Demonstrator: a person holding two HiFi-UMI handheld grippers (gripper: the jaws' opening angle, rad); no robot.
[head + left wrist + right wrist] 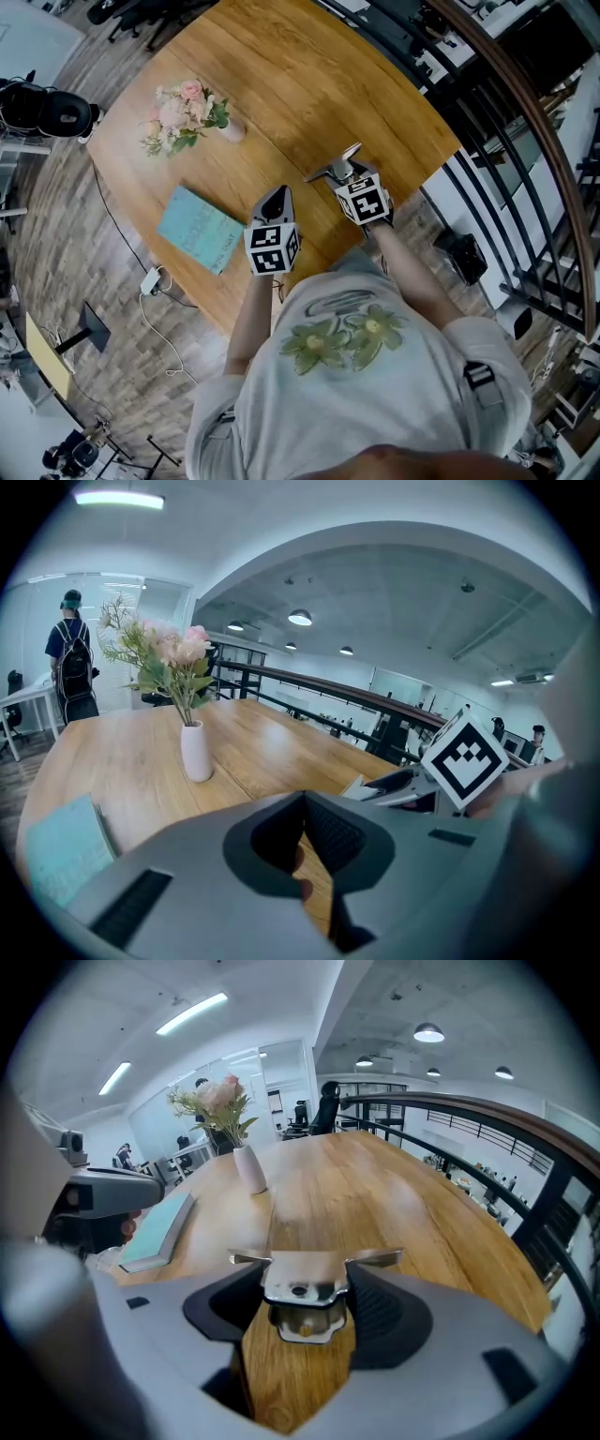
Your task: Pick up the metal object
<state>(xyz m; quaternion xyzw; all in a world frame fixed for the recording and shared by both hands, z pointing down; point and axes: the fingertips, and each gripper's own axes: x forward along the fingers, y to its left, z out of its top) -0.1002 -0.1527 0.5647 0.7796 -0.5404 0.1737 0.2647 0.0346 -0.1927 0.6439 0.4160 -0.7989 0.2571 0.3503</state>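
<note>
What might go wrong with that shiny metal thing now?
The right gripper pinches only the narrow middle of the metal object, whose flat wings stick out past the jaws, so it might twist or slip free. It is also near the edge of the table, so a drop could bounce it onto the floor.

vase behind book on table, metal object right

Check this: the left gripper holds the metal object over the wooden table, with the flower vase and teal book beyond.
Wrong gripper. The right gripper holds the metal object over the wooden table, with the flower vase and teal book beyond, as the right gripper view shows; the left gripper is shut on nothing.
</note>
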